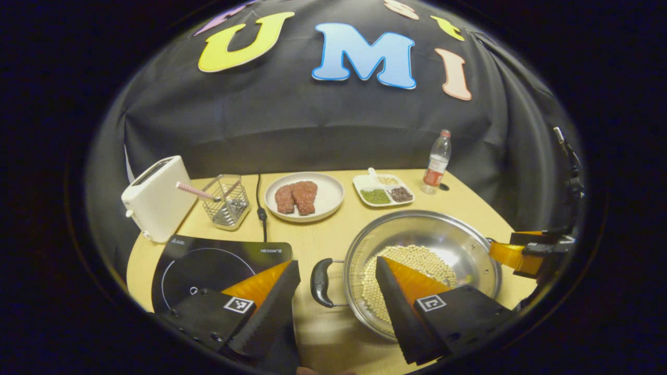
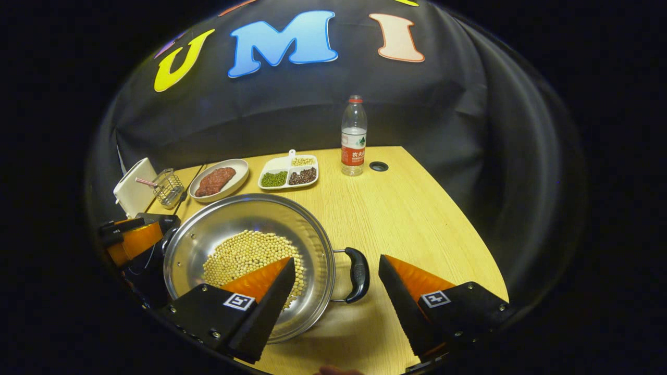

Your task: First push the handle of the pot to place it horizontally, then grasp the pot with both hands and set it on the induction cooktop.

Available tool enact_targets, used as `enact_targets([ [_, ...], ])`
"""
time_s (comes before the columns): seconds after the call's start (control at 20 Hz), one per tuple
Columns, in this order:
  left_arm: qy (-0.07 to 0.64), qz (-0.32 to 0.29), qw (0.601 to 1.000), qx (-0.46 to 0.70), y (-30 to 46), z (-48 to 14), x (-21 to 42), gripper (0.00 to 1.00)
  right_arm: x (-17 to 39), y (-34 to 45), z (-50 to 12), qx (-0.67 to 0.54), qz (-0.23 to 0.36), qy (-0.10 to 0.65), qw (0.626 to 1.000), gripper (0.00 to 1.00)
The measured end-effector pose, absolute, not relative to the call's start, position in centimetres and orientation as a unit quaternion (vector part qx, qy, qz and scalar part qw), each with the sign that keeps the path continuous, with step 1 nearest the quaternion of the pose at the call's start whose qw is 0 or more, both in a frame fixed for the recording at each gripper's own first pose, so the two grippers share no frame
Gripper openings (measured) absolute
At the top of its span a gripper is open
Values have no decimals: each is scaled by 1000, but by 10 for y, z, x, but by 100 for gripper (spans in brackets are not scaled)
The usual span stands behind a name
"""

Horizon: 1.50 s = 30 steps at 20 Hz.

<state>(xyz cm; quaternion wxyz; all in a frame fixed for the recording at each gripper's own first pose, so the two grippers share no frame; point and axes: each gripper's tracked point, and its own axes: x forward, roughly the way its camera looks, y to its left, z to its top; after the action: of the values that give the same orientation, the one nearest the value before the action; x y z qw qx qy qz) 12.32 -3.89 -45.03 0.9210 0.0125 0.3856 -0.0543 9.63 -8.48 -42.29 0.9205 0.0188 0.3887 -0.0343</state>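
At the back of the wooden table [image 2: 396,208] stand a white toaster [image 1: 153,198], a wire basket [image 1: 226,202] with a pink-handled tool in it, a plate of raw meat [image 1: 304,196], a divided dish of beans [image 1: 383,190], and a plastic water bottle [image 2: 354,135] beside a small dark cap [image 2: 379,166]. A black cord [image 1: 260,200] runs from the back edge down toward the induction cooktop [image 1: 208,263], a flat black slab with a ring marked on it. The table is pale wood, rounded at the edge, with black cloth hanging behind it.

The pot [image 2: 250,255] is a wide, shallow steel pan holding a pile of soybeans [image 1: 417,268], sitting on the table just right of the cooktop. It has a black loop handle on each side.

The left gripper [image 1: 336,291] is spread wide, empty, its fingers either side of the pot's left handle [image 1: 319,283]. The right gripper [image 2: 336,289] is likewise wide open and empty, straddling the right handle [image 2: 358,274].
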Motion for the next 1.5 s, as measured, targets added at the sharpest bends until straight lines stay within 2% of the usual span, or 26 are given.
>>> enact_targets([
  [0.1, 401, -51, 914, 14, -34, -469, 126, 96, 100, -85, -430, 15, -36, 392, 919, 100],
  [0.75, 442, -58, 895, 35, -40, -524, 138, 99, 109, -100, -481, 35, -58, 433, 899, 100],
  [0.85, 448, -58, 892, 37, -40, -528, 138, 89, 110, -100, -487, 37, -59, 434, 898, 100],
  [0.9, 446, -57, 892, 37, -41, -529, 139, 78, 113, -97, -492, 46, -53, 435, 898, 97],
  [1.0, 444, -59, 893, 44, -40, -530, 140, 77, 114, -88, -497, 49, -44, 438, 896, 83],
  [1.1, 442, -58, 894, 45, -39, -530, 140, 76, 113, -88, -494, 53, -46, 435, 898, 77],
  [1.15, 439, -59, 895, 43, -39, -529, 140, 73, 116, -90, -492, 59, -45, 428, 901, 76],
  [1.35, 439, -59, 896, 36, -38, -527, 139, 71, 115, -85, -494, 68, -49, 433, 897, 70],
  [1.45, 438, -58, 896, 37, -38, -525, 137, 74, 113, -86, -494, 71, -50, 436, 896, 70],
  [1.5, 438, -58, 896, 39, -38, -524, 136, 70, 112, -86, -494, 71, -51, 437, 895, 69],
])
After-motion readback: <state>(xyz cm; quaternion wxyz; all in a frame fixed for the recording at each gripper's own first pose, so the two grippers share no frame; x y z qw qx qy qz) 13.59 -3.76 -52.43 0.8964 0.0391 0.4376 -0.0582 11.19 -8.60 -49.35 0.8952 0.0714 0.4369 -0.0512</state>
